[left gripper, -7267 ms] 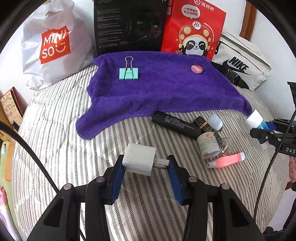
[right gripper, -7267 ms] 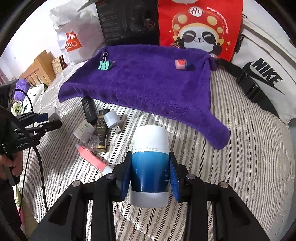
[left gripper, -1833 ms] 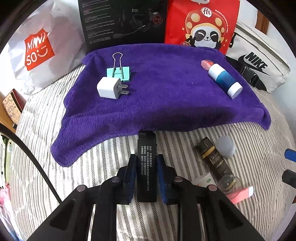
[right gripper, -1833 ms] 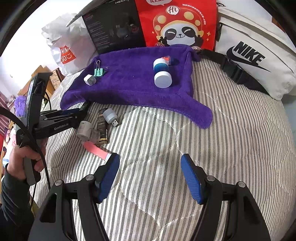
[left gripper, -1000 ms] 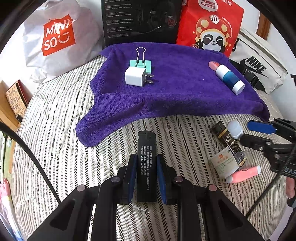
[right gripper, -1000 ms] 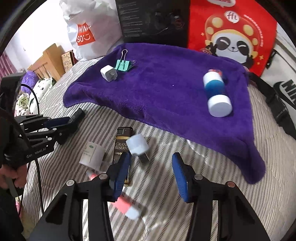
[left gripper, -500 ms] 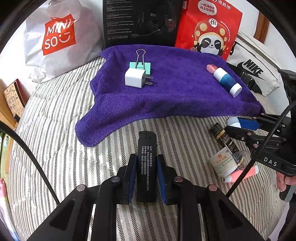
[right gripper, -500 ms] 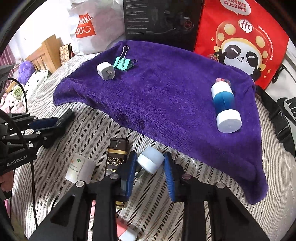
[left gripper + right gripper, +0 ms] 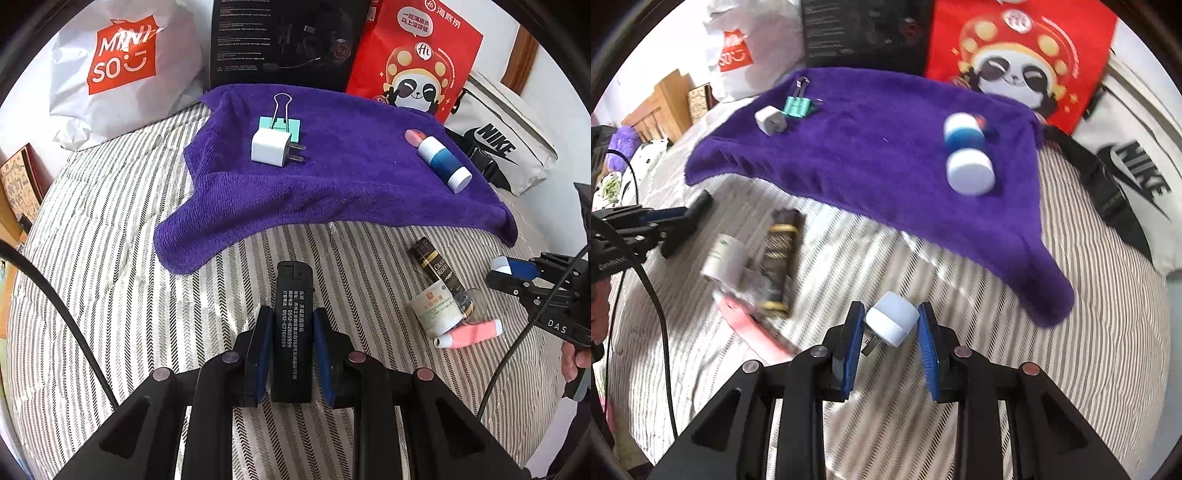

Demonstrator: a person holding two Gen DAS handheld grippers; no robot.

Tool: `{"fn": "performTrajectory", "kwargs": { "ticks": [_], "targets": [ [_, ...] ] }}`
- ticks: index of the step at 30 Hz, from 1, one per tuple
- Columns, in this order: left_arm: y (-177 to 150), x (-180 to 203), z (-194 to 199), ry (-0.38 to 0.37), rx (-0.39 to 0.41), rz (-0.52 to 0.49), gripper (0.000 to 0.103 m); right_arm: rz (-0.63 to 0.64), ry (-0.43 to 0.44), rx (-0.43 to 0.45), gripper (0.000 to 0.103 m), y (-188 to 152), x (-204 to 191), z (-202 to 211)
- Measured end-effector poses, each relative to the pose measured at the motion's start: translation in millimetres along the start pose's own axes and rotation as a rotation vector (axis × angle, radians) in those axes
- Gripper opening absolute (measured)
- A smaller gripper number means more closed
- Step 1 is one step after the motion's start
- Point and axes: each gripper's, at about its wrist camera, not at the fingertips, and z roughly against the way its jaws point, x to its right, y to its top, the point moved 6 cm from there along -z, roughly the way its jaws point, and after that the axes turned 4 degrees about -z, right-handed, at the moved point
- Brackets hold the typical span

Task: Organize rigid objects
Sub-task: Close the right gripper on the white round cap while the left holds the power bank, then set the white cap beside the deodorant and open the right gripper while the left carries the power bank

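Both grippers pinch loads short of the towel [image 9: 332, 192] edge: left [image 9: 293, 343] lighter [image 9: 293, 295], right [image 9: 891, 332] USB light [image 9: 893, 317].

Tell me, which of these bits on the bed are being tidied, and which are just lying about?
Being tidied: black lighter, small USB light, white charger, teal clip, blue-and-white tube, purple towel.
Just lying about: Miniso bag, panda bag, Nike bag, black box.

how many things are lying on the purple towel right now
4: a teal binder clip at the back left, a white charger plug right in front of it, a blue and white tube at the right, and a small pink item at the tube's far end.
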Motion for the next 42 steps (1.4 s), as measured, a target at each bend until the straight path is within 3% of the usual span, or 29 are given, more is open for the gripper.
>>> {"fn": "performTrajectory", "kwargs": {
  "ticks": [6, 12, 16, 26, 32, 42],
  "targets": [
    [1, 12, -5, 0.093, -0.015, -0.086, 0.022, -0.034, 0.025, 0.006, 0.029, -4, 4, -3],
    [1, 9, -5, 0.073, -0.015, -0.058, 0.021, -0.048, 0.044, 0.022, 0.029, -3, 6, -3],
    [0, 5, -3, 0.015, -0.03, 0.003, 0.021, -0.063, 0.074, 0.021, 0.029, 0, 7, 5],
    [14, 3, 23, 0.039, 0.018, 0.003, 0.021, -0.072, 0.098, 0.068, 0.029, 23, 13, 34],
    [29, 1, 38, 0.014, 0.052, 0.01, 0.021, -0.07, 0.092, 0.098, 0.029, 38, 16, 46],
    [56, -5, 39, 0.001, 0.074, 0.01, 0.021, -0.087, 0.101, 0.106, 0.029, 64, 29, 42]
  ]
}}
